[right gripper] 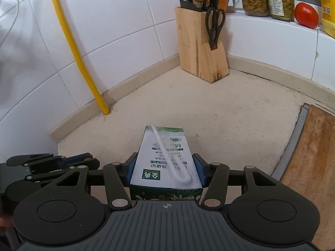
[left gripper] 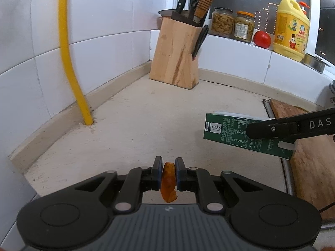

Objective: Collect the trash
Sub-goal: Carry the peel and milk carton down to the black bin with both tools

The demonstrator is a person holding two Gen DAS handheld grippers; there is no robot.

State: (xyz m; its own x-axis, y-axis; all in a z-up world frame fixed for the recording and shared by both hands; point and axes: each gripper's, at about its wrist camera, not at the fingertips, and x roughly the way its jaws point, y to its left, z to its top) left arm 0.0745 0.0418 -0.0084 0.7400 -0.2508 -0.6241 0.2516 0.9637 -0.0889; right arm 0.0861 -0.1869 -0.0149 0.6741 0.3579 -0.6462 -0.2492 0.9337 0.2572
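Note:
In the left wrist view my left gripper (left gripper: 168, 163) is shut on a piece of orange peel (left gripper: 168, 182), which hangs between the blue pads above the beige counter (left gripper: 146, 125). My right gripper (right gripper: 165, 163) is shut on a green and white milk carton (right gripper: 165, 156) that lies lengthwise between its pads, with a white straw (right gripper: 167, 156) on top. The carton (left gripper: 230, 133) also shows at the right of the left wrist view, lifted off the counter in the right gripper's fingers (left gripper: 272, 128). The left gripper (right gripper: 79, 160) appears low at the left of the right wrist view.
A wooden knife block (left gripper: 178, 58) with knives and scissors stands in the back corner. A yellow pipe (left gripper: 71, 62) runs down the tiled wall. Two jars (left gripper: 232, 24), a tomato (left gripper: 262, 39) and a yellow detergent bottle (left gripper: 292, 29) sit on the ledge. A wooden cutting board (left gripper: 309, 156) lies right.

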